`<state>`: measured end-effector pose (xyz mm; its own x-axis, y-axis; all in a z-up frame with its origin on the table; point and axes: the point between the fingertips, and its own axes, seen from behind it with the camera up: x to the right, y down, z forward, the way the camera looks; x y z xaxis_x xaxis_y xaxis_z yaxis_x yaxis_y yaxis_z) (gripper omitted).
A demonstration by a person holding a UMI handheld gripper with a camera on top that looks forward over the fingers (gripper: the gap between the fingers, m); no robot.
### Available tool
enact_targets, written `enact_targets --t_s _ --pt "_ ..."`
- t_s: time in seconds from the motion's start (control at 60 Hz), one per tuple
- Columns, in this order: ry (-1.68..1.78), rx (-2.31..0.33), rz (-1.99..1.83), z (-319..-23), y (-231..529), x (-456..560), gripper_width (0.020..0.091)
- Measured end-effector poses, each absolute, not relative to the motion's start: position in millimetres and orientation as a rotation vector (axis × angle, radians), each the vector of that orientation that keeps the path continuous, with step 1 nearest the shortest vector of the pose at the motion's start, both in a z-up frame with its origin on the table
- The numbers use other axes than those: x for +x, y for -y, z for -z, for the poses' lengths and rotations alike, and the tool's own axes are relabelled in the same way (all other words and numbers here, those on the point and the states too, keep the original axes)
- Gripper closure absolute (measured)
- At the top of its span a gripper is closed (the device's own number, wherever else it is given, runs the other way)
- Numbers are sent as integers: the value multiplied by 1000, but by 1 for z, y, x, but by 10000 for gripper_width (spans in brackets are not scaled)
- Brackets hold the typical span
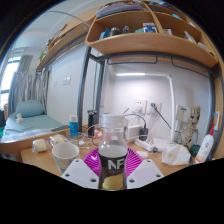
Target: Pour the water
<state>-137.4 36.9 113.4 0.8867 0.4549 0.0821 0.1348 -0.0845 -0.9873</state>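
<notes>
A bottle (113, 155) with a black label reading "NF" and pale liquid at its base stands upright between my fingers. Its clear upper part and neck rise above them. My gripper (112, 168) is shut on the bottle, with the magenta pads (92, 161) pressed against its two sides. A white cup (65, 153) sits on the wooden desk (40, 162) just left of the bottle. A clear glass jar (95, 133) stands behind the bottle.
A blue bottle (73, 125) stands further back on the left. White crumpled items (176, 154) and a white bottle (204, 148) lie to the right. A bunk frame with a wooden shelf (150, 40) runs overhead. A bed (35, 122) is at the left.
</notes>
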Motion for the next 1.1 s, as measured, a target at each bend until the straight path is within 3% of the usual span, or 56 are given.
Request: enact_targets --t_s 0.417,0.633,0.75,0.817,1.1 --pt "359 -1641 -345 -99 -43 -130 813" --pt "353 -1647 -300 -98 -41 -127 666" --pt "335 -1675 -246 -94 -33 -117 416" --pt "314 -1689 -230 -91 -24 -109 336" --pt "133 -1738 -135 -90 45 -50 310"
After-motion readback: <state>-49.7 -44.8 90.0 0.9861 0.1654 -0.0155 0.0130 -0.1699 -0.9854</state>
